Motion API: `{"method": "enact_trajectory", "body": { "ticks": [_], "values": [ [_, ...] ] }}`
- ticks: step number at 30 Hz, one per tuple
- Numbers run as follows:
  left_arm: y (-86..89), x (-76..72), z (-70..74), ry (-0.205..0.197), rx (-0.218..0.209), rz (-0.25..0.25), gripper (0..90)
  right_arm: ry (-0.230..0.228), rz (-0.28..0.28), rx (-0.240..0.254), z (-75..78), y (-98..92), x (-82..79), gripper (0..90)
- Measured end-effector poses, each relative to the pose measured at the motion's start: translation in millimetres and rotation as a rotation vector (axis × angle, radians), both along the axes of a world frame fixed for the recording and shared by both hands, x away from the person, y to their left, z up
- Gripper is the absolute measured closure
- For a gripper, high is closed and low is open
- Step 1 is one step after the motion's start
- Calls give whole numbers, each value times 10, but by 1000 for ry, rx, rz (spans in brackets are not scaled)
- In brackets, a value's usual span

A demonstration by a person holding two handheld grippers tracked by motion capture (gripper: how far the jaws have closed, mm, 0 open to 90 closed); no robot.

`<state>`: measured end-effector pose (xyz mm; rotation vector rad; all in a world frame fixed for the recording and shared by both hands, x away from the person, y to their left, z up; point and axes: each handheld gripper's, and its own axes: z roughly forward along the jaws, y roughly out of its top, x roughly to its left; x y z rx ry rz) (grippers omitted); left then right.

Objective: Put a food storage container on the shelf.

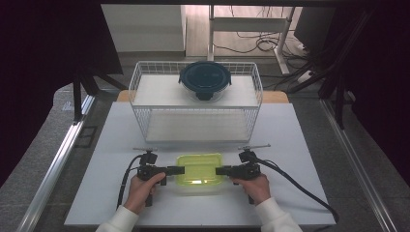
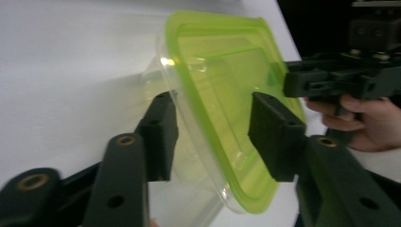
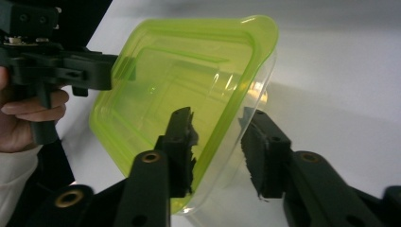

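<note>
A: How do the jaws of the left gripper point(image 2: 210, 137) stand?

B: Spread, one on each side of the end of the clear plastic container point(image 2: 198, 156) with the lime-green lid point(image 2: 227, 94). One jaw is over the lid, the other beside the clear wall. There seems to be a gap on the lid side; whether the pads press, I cannot tell.

A: And the right gripper point(image 3: 220, 149)?

B: The same at the opposite end: its jaws straddle the rim, one over the green lid, one outside the clear wall, parted. Contact is unclear there too.

A: Where is the container?

B: In the high view it sits flat on the white table point(image 1: 290, 130), near the front edge, between the two grippers, which point at each other from either side. A person's hands in white sleeves hold them.

A: Farther out?

B: Behind the container stands a white wire basket point(image 1: 145, 92), and a round container with a dark blue lid point(image 1: 205, 77) rests on top of it.
</note>
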<state>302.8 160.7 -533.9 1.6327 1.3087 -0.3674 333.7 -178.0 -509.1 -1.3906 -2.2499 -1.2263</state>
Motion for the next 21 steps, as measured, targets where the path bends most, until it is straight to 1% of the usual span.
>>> {"method": "enact_trajectory", "body": {
  "ticks": [2,4,7,8,10,12,13,16,20,21],
  "values": [
    [8,-2,1,12,4,18,569,9,1,5,-5,6,-12,664],
    [28,-12,15,4,12,24,609,12,6,14,4,4,-21,681],
    [58,-24,46,-1,-4,27,645,2,12,48,70,-13,-37,719],
    [69,-30,58,-10,-10,23,653,-2,13,52,81,-17,-39,730],
    [68,-47,81,-18,-8,26,706,-18,17,66,129,-37,-49,743],
    [54,-65,105,-28,-12,30,711,-37,21,79,176,-51,-64,749],
    [49,-77,125,-34,-11,30,712,-50,25,72,198,-55,-72,749],
    [48,-102,169,-53,-14,32,722,-75,32,75,241,-68,-94,753],
    [48,-128,220,-78,-15,33,741,-96,39,79,283,-81,-107,757],
    [48,-137,243,-92,-11,32,744,-96,39,78,291,-84,-110,758]
  ]
}}
